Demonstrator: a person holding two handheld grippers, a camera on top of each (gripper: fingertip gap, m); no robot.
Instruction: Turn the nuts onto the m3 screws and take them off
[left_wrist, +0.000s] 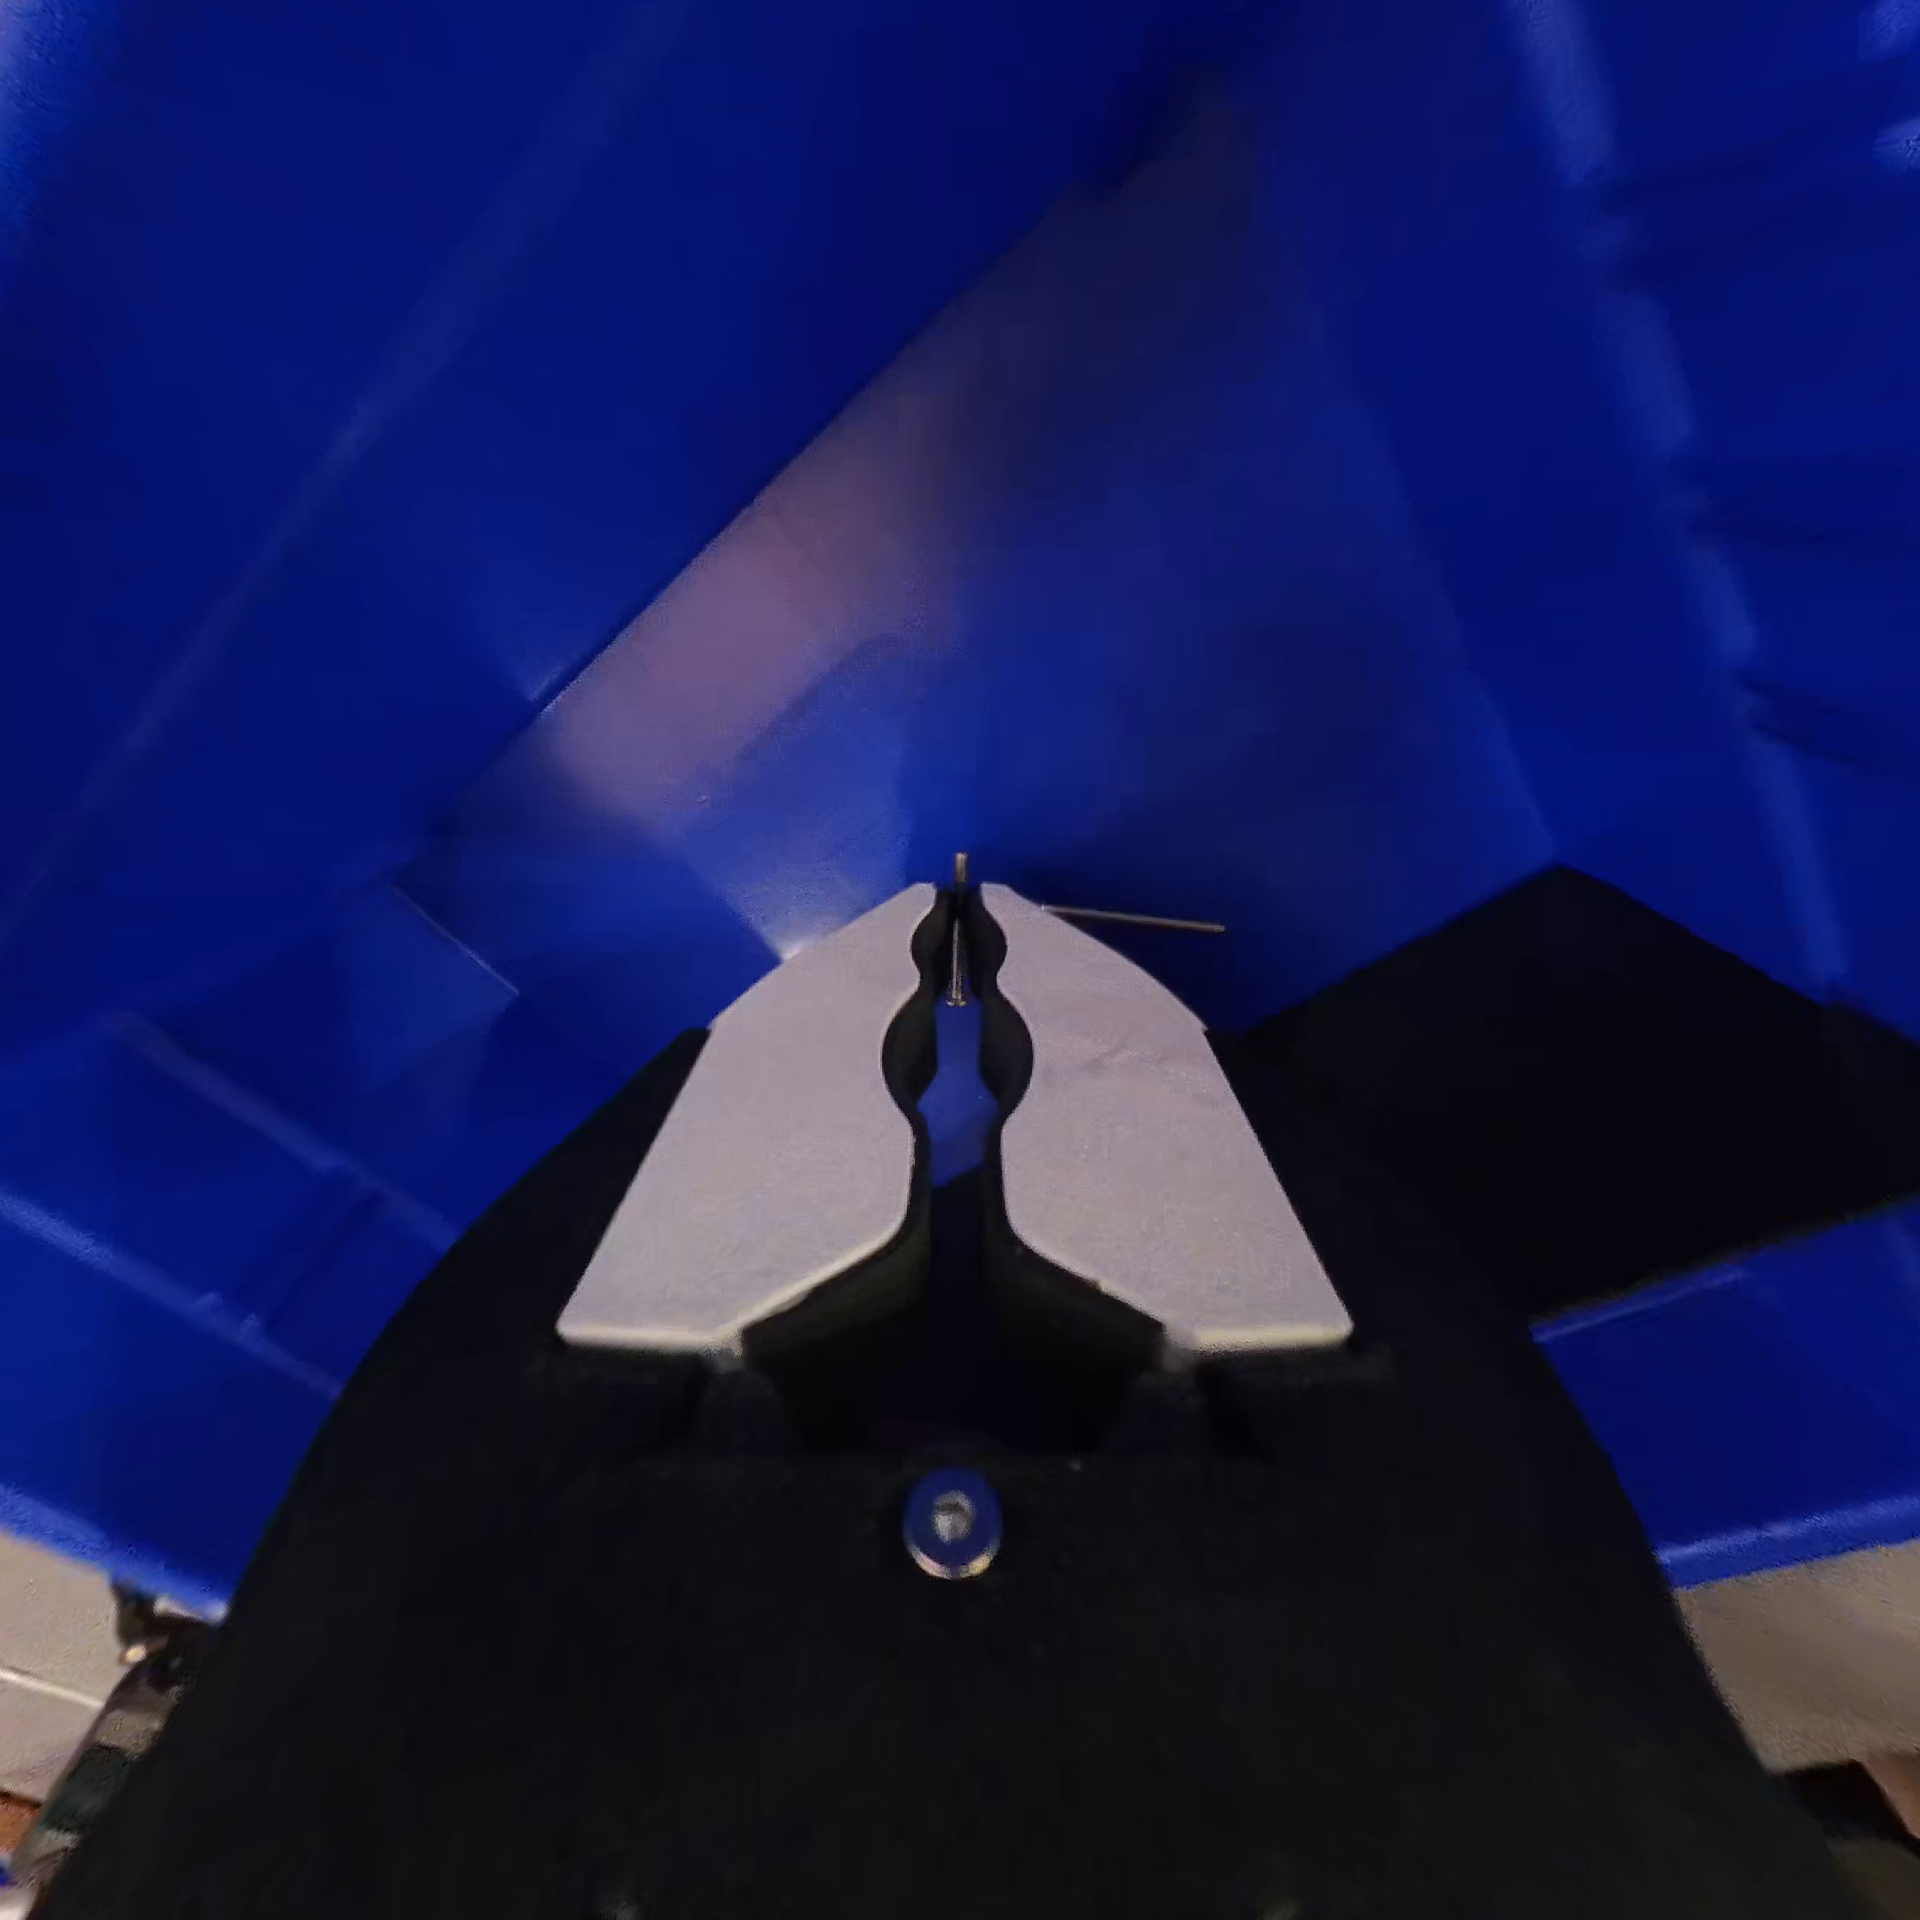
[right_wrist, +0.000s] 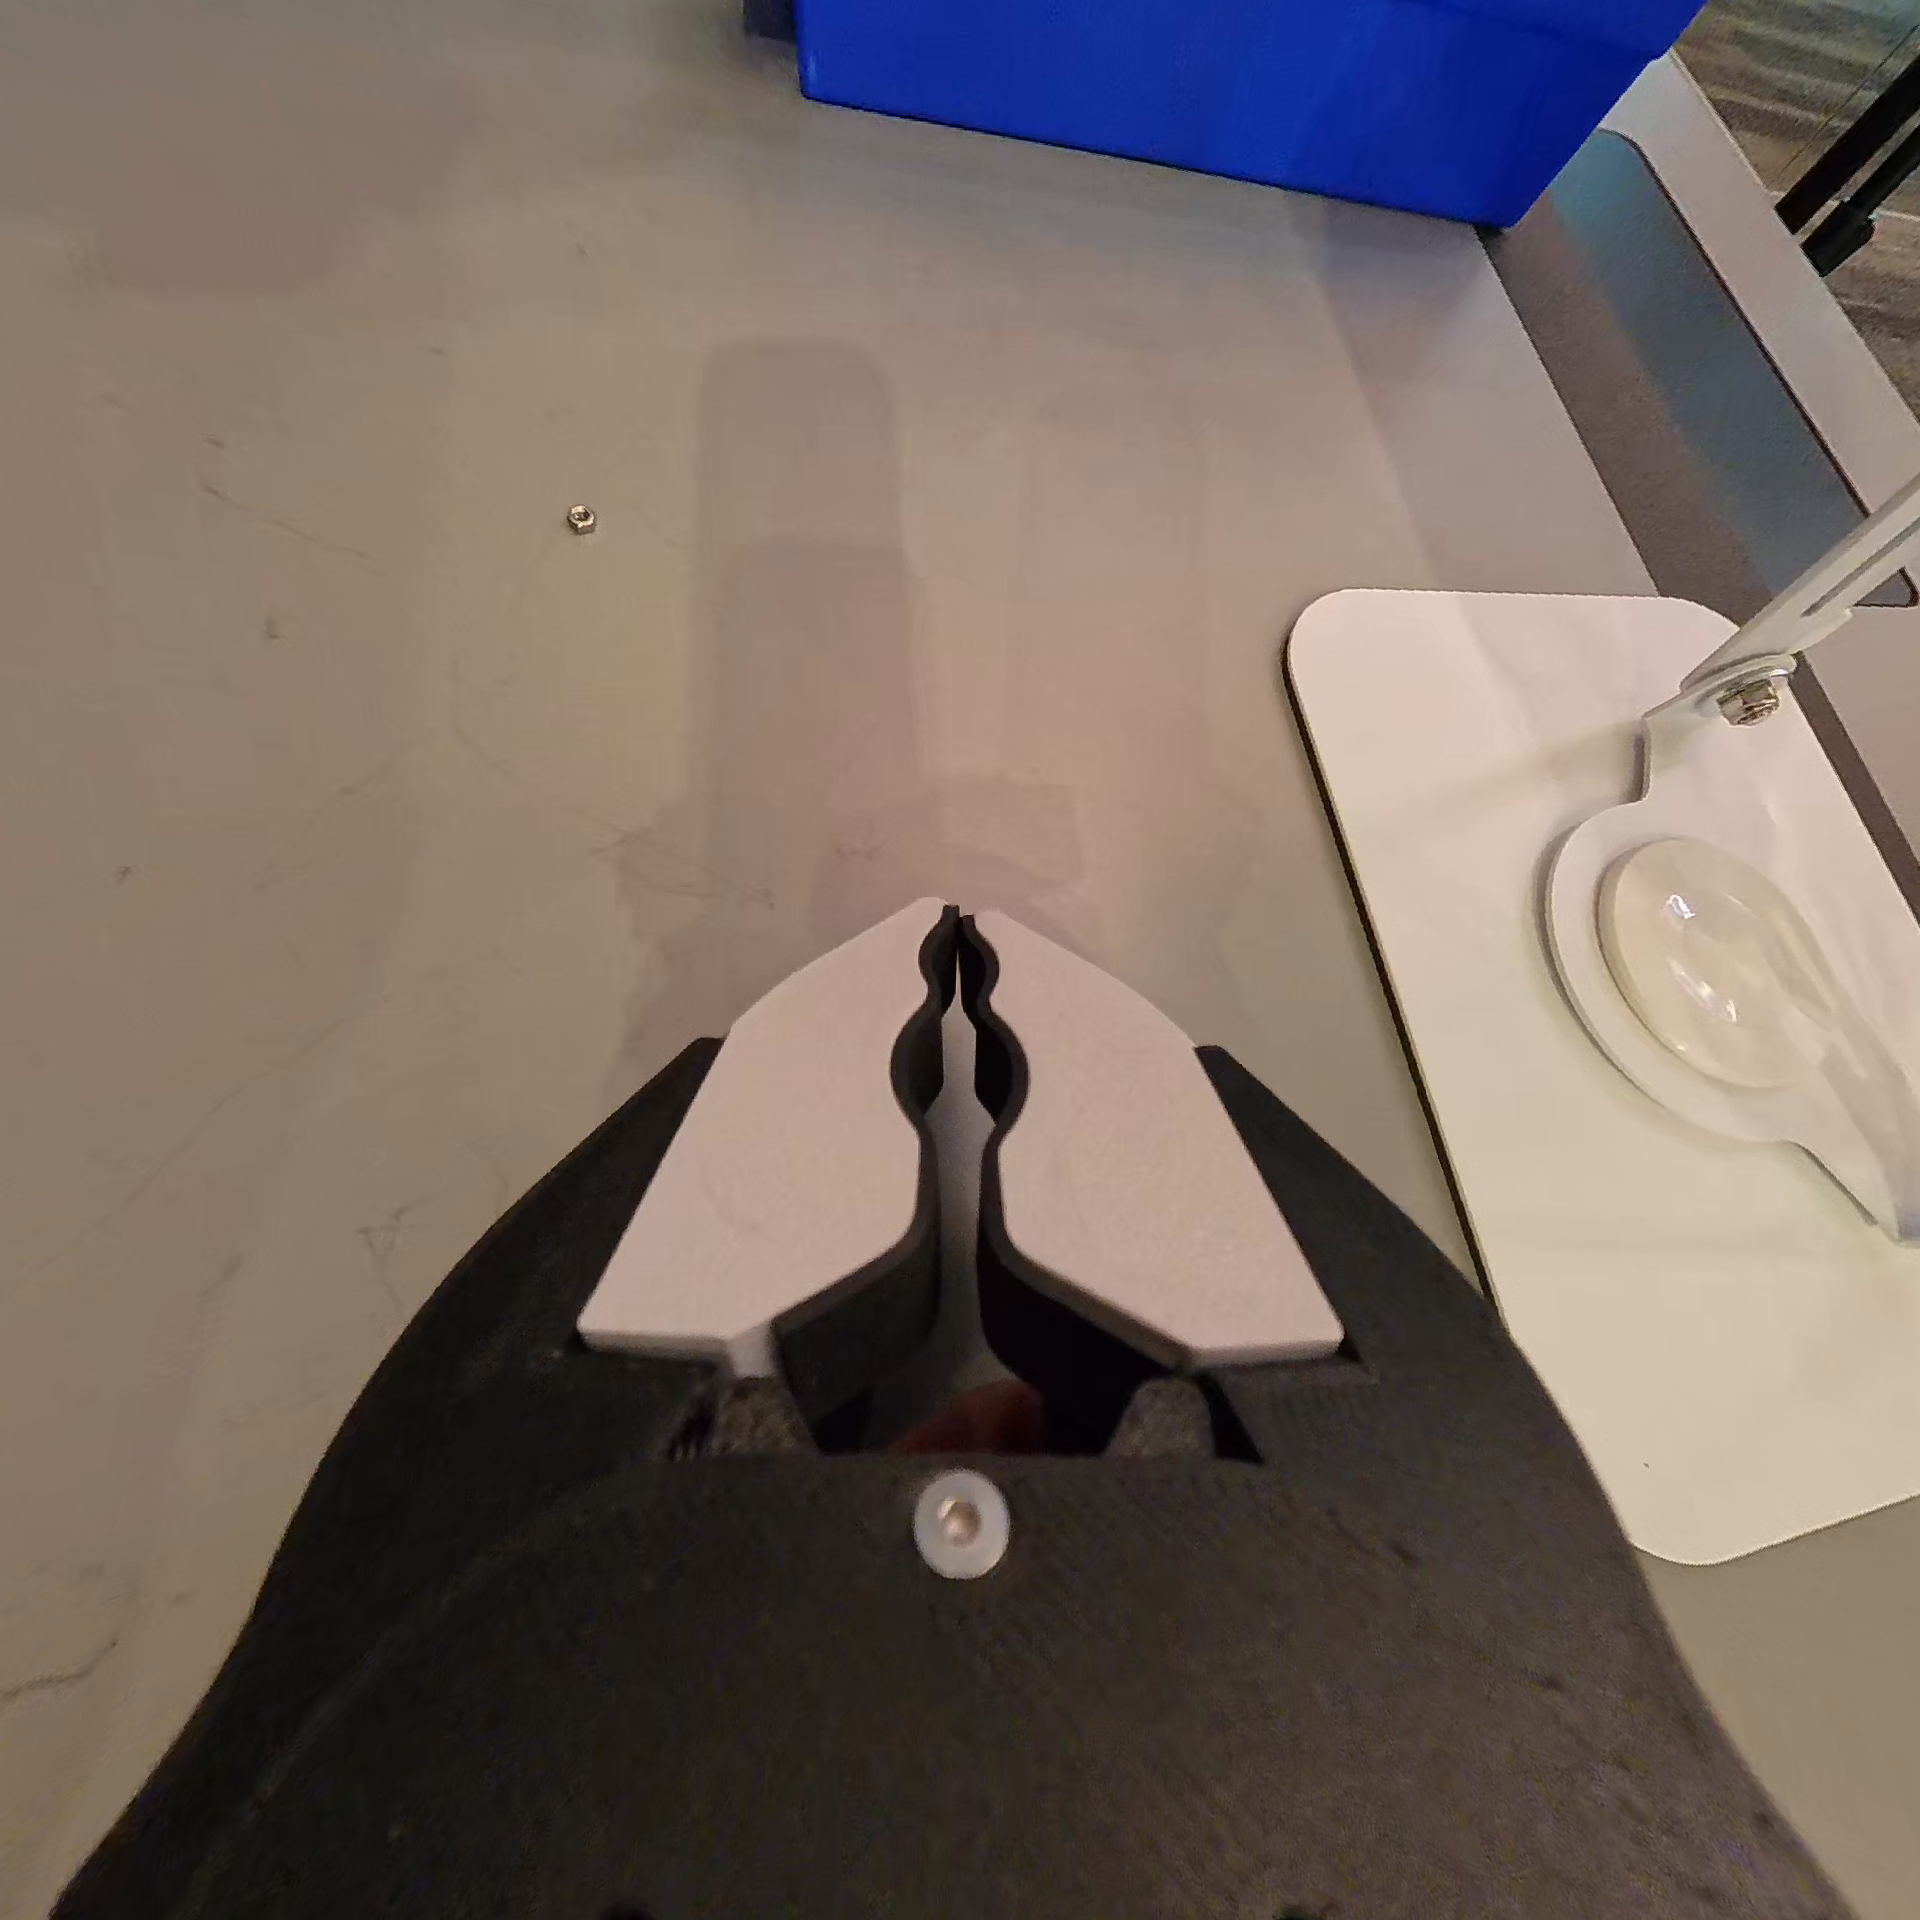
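In the left wrist view my left gripper (left_wrist: 961, 896) reaches deep inside a blue bin (left_wrist: 520, 416) and is shut on a thin m3 screw (left_wrist: 959, 940), held lengthwise between the tips with its head toward the camera. A second thin screw (left_wrist: 1132, 918) lies on the bin floor just right of the tips. In the right wrist view my right gripper (right_wrist: 958, 916) is shut and empty, hovering over the grey table (right_wrist: 416, 935). A small hex nut (right_wrist: 580, 517) lies alone on the table, far left of it and farther out.
A blue bin (right_wrist: 1195, 94) stands at the table's far edge. A white stand base (right_wrist: 1455, 935) with a clear lens piece (right_wrist: 1704, 966) and a metal arm (right_wrist: 1808, 592) sits to the right. The table's right edge runs beyond it. The gap from one gripper's tips to the other's is roughly 40 centimetres. The small hex nut (right_wrist: 580, 517) is closer to my right gripper, around 12 centimetres from its tips; the left tips are 35 centimetres off.
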